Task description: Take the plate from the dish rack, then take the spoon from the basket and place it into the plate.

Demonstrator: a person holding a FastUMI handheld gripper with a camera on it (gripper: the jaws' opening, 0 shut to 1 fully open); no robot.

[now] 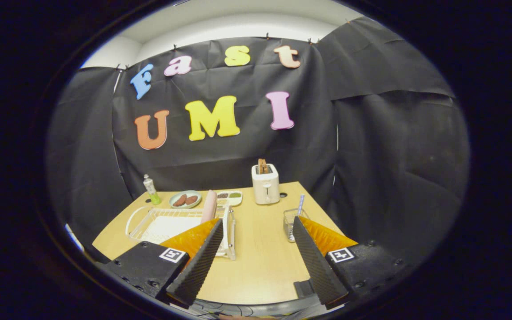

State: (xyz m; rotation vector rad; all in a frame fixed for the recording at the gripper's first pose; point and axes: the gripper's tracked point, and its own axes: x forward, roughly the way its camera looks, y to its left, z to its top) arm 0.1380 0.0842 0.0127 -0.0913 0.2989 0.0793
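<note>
We hold the gripper (256,231) spread, empty, above the counter (260,262). Plate (209,206) stands upright in the rack (149,222); spoon (301,204) waits in the basket (289,222). First step pending: we judge a leftward reach toward the plate.

The gripper view is looking forward from above the worktop's (260,249) near edge, facing the far wall, well back.

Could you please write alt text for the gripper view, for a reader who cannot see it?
The open tongs hover over a wooden table, holding nothing. Ahead, a pink plate stands upright in a white dish rack by one finger, and a clear basket holding a spoon sits by the other. A white toaster stands beyond.
</note>
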